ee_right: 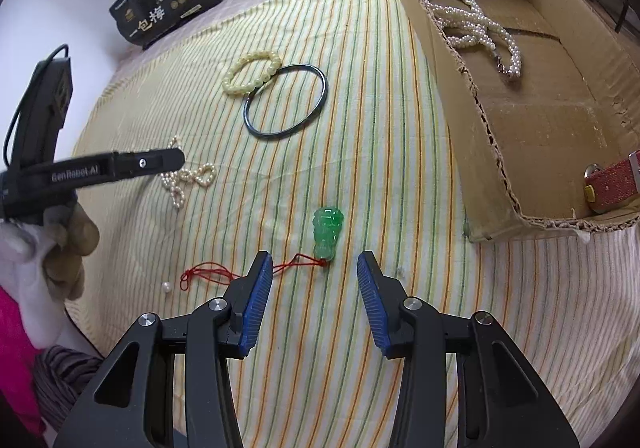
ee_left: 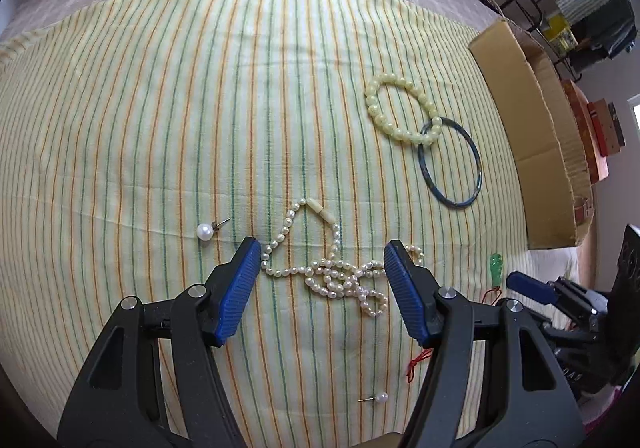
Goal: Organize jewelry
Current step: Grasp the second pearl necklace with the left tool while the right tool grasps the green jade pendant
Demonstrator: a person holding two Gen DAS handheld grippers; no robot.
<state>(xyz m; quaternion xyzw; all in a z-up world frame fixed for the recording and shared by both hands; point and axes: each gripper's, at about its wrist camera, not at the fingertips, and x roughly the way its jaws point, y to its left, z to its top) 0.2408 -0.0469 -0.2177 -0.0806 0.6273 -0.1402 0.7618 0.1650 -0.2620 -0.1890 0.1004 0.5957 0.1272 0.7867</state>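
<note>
- Striped yellow-green cloth (ee_left: 168, 120) is spread over the bed
- Tangled white pearl necklace (ee_left: 336, 272) is bracketed by the left gripper (ee_left: 322, 264), jaws wide apart, nothing held
- Green carved jade pendant (ee_right: 326, 232) lies just ahead of the half-open, empty right gripper (ee_right: 316, 280), the nearer one; its long axis runs along the fingers
- Open cardboard box (ee_right: 448, 60) is seen beyond

On the cloth (ee_left: 160, 108) before me, a necklace (ee_left: 332, 272) lies between my left gripper's (ee_left: 322, 254) jaws, one earring (ee_left: 206, 231) to its left, another (ee_left: 378, 397) nearer me. Beyond, a bracelet (ee_left: 400, 108) overlaps a bangle (ee_left: 450, 164). A pendant (ee_right: 326, 232) sits just ahead of my right gripper (ee_right: 316, 268), its cord (ee_right: 208, 274) trailing left. The box (ee_right: 436, 48) at right holds another necklace (ee_right: 472, 24).
</note>
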